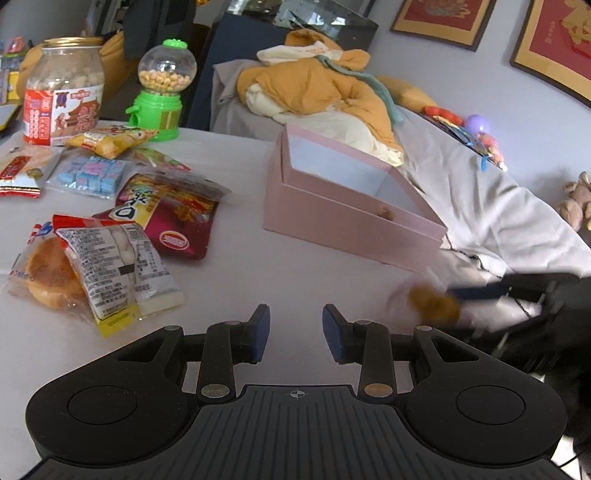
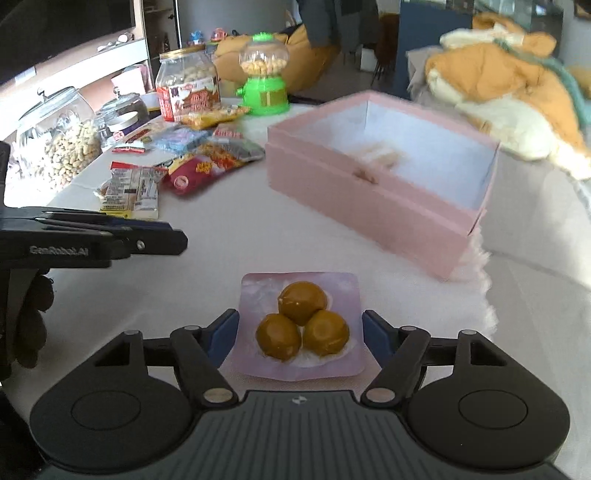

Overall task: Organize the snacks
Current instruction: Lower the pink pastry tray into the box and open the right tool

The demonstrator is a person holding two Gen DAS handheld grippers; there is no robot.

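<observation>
The task looks barely begun: the pink box (image 2: 373, 195) holds little, while most snack packets (image 1: 122, 236) lie loose on the tabletop (image 1: 240, 273). The right gripper (image 2: 300, 330) grips a pack of three brown balls (image 2: 301, 325) between its jaws, short of the box; the left gripper (image 1: 295, 334) hangs empty, jaws apart.

quick count: one pink box (image 2: 373, 210) on the table. one pack (image 2: 301, 326) with three brown balls in it. one green gumball machine (image 2: 264, 74). one plastic jar (image 2: 188, 86) with a red label, plus two glass jars, a big one (image 2: 55, 140) full of peanuts and a smaller one (image 2: 123, 112). loose snack packs in the pile: i get about seven from the left view: one red bag (image 1: 170, 214), one blue candy bag (image 1: 92, 175), one yellow bag (image 1: 110, 138), one rice cracker pack (image 1: 22, 168), one bun pack (image 1: 48, 273), one white pack (image 1: 118, 266), and one more half hidden behind the red bag. two framed pictures (image 1: 443, 18) on the wall. two grippers, left (image 1: 295, 334) and right (image 2: 299, 332).
</observation>
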